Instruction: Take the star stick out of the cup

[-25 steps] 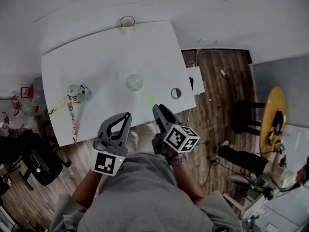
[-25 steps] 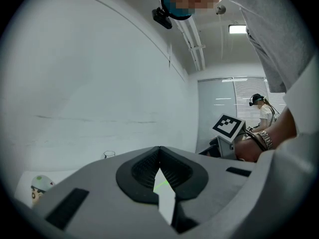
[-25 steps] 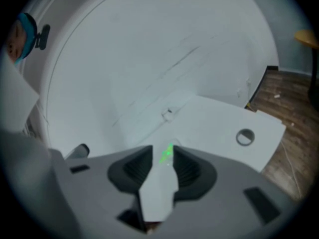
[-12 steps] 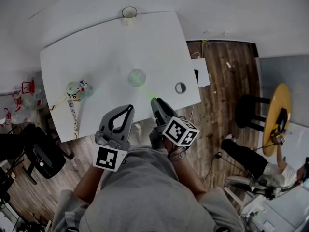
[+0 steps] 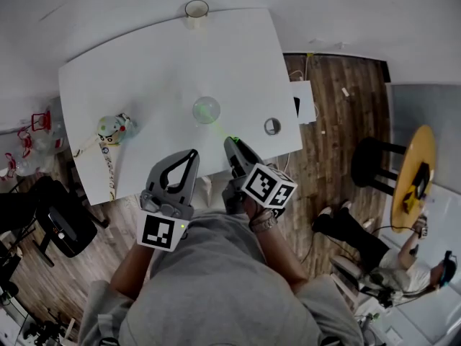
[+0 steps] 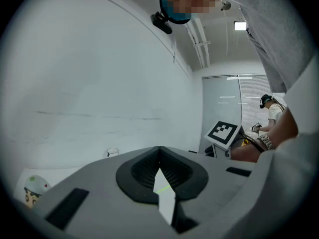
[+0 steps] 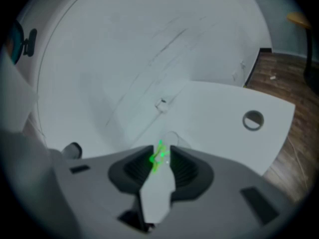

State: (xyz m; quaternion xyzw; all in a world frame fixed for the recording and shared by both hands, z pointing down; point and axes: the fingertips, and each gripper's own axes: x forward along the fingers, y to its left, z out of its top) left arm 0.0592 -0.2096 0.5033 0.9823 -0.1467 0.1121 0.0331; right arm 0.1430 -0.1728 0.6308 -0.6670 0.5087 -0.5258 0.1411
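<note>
The white counter (image 5: 144, 71) is seen from above, and both claws are held over its near edge. The left claw (image 6: 159, 148) is closed on nothing: its jaw tips are pressed together, and only a sliver of counter is seen through the slot below them. It is held beside the right claw (image 7: 160, 152), on that claw's left, and the two are not in contact.

A toy figure (image 5: 110, 128) with a strap is laid well to the left of the left claw, nearer the counter's left edge. The cup (image 5: 206, 110), clear and upright, is found just beyond the right claw's tips and a little to their left, and is not touched by either claw. A far cup (image 5: 196, 9) is set at the counter's far edge, well beyond both claws. A round hole (image 5: 271, 126) is seen in the counter near the right claw, a little to the right of its tips.

The star stick (image 7: 158, 158) is gripped by the right claw. Its green star end is pinched between the jaw tips, which are held slightly apart by it. From the tips, the stick is seen in the head view as a thin green line slanting forward and left to the cup, where its other end appears to be lodged. The right gripper view is blurred, so the exact contact cannot be made out sharply.
</note>
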